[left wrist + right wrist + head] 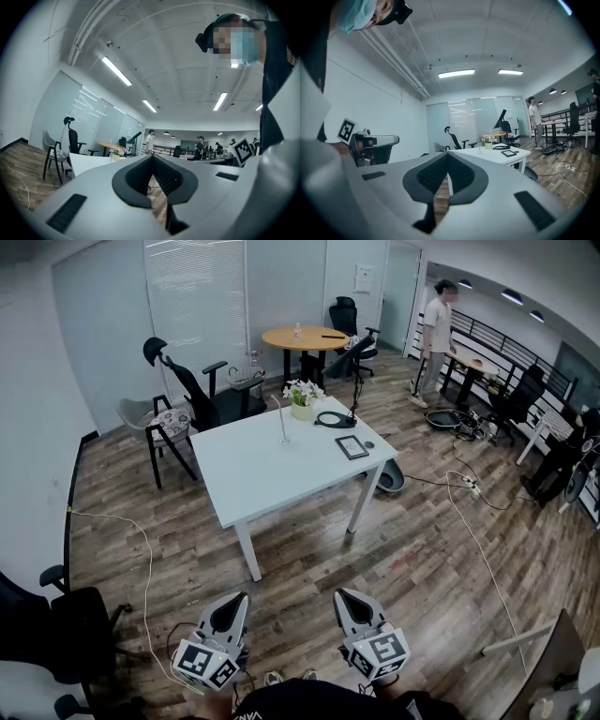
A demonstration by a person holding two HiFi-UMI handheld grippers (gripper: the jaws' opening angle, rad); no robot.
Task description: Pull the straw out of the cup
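Note:
Far ahead on the white table (272, 479) stands a small clear cup (283, 438) with a long straw (279, 416) upright in it. In the right gripper view the cup (478, 149) is tiny, on the table's far part; in the left gripper view it (110, 153) is barely visible. Both grippers are held low near my body, well short of the table. My left gripper (232, 607) (152, 158) has its jaws together and nothing in them. The jaws of my right gripper (352, 604) (447, 155) also meet, empty.
On the table are a flower pot (302, 397), a black looped cable (335, 419) and a dark tablet (352, 447). Chairs (173, 418) stand behind it, and an office chair (56, 634) is at my left. Cables (473, 521) trail across the wood floor. A person (436, 329) stands far back.

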